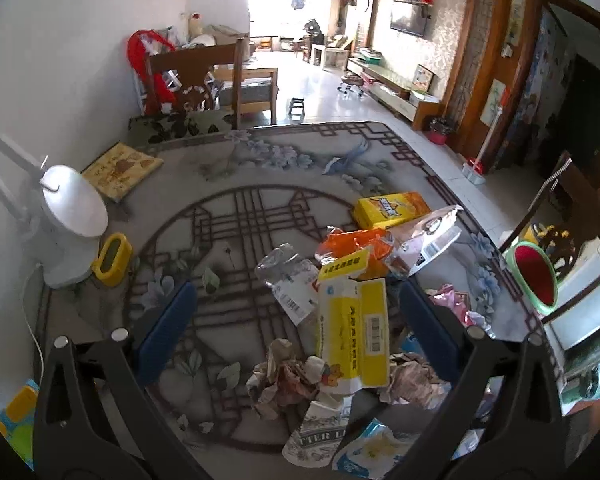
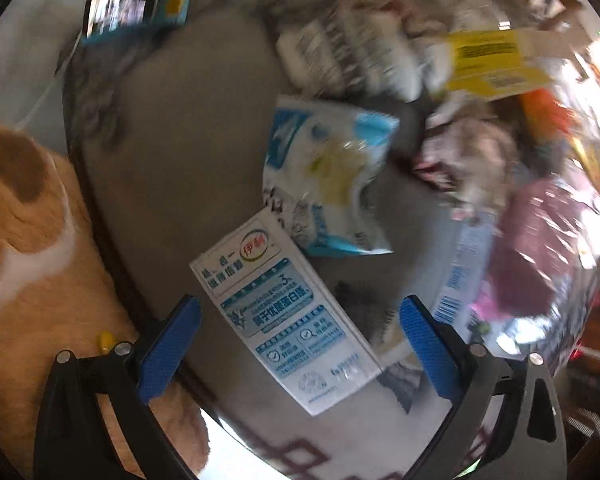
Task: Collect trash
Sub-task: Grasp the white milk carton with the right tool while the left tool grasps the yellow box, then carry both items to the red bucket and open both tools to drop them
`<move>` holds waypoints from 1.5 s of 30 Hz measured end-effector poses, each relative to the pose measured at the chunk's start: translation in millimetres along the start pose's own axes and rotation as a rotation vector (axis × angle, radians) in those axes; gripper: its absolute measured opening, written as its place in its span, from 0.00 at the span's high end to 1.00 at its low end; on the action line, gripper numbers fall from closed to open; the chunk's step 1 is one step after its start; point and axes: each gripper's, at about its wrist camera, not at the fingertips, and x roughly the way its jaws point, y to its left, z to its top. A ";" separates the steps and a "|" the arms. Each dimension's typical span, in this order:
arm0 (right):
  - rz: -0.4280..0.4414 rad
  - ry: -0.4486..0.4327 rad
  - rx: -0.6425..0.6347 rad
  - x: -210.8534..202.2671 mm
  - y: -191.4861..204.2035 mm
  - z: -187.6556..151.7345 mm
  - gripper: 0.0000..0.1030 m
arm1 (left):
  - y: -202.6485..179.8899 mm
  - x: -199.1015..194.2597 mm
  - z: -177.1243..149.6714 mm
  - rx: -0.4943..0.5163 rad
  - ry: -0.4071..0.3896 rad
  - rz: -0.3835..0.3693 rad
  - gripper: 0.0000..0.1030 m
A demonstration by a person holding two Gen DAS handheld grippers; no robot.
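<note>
On the flattened milk carton [image 2: 288, 316], lower centre of the right wrist view, a red and green oval logo reads "伊利", and a blue panel below it carries "优质蛋白质" beside a "3" (the smaller print is too fine to read). Low in the left wrist view, a crumpled paper cup [image 1: 320, 436] shows the letters "TTER L". The barcodes and the yellow packets' characters are unreadable.

Open tongs [image 1: 296, 332] above trash pile [image 1: 340, 320]
</note>
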 end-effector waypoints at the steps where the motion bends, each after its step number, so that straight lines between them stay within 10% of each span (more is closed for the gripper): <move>1: 0.011 0.016 -0.004 5.8 0.0 1.1 0.24 | 1.6 1.3 -0.3 -0.008 0.000 0.000 0.04; 6: 0.040 -0.017 0.038 4.4 -0.2 -2.3 0.39 | 6.0 10.1 -2.2 -0.020 0.005 0.013 0.04; 15: 0.188 -0.426 0.419 -113.0 -76.2 -40.5 0.42 | -13.6 50.4 -10.9 0.027 0.121 -0.123 0.15; 24: -0.018 -0.689 0.882 -169.6 -151.7 -109.2 0.42 | -44.2 110.9 -31.4 0.016 0.274 -0.141 0.24; 30: -0.036 -0.715 0.964 -167.4 -154.2 -112.8 0.42 | -49.2 139.2 -46.5 0.021 0.338 -0.066 0.35; 45: -0.080 -0.827 1.011 -181.1 -178.7 -124.6 0.42 | -55.4 71.7 -1.2 -0.033 0.112 -0.002 0.49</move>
